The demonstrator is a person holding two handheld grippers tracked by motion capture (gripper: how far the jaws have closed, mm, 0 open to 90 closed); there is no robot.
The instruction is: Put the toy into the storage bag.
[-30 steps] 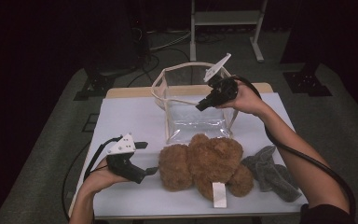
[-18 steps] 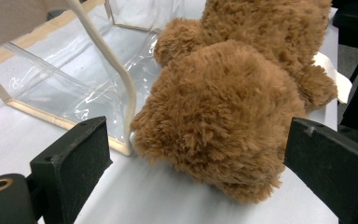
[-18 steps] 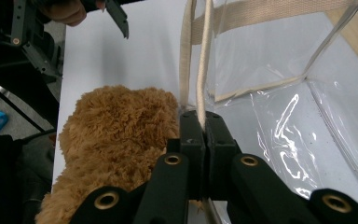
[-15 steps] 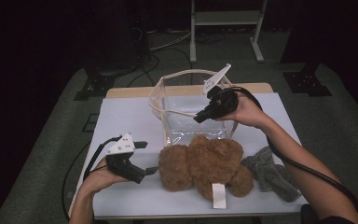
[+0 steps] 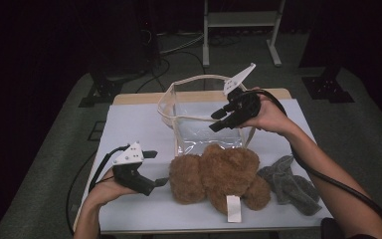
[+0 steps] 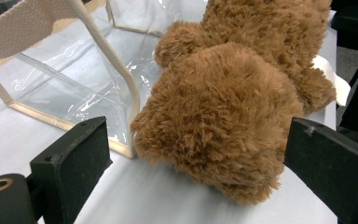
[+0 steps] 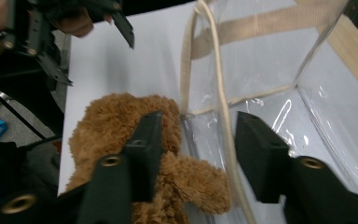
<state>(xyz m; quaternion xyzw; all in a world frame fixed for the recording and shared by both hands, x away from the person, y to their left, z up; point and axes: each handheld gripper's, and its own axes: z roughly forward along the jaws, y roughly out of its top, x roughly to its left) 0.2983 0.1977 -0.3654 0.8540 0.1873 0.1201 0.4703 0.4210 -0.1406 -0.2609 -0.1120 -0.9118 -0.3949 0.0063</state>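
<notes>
High view: both grippers' jaws released, grey cloth (image 5: 289, 183) just beside brown teddy bear (image 5: 219, 172), which fronts clear bag (image 5: 199, 119).

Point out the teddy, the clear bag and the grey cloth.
teddy (image 5: 219, 174), high view, middle of body
clear bag (image 5: 199, 132), high view, front wall
grey cloth (image 5: 291, 184), high view, its middle

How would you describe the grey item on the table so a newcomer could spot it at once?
On the white-covered table, look to the near edge, right of the brown teddy bear. The grey cloth lies crumpled there, beside the bear's foot. Unlike the fluffy brown bear and the clear bag behind, it is flat, limp and grey.
</notes>
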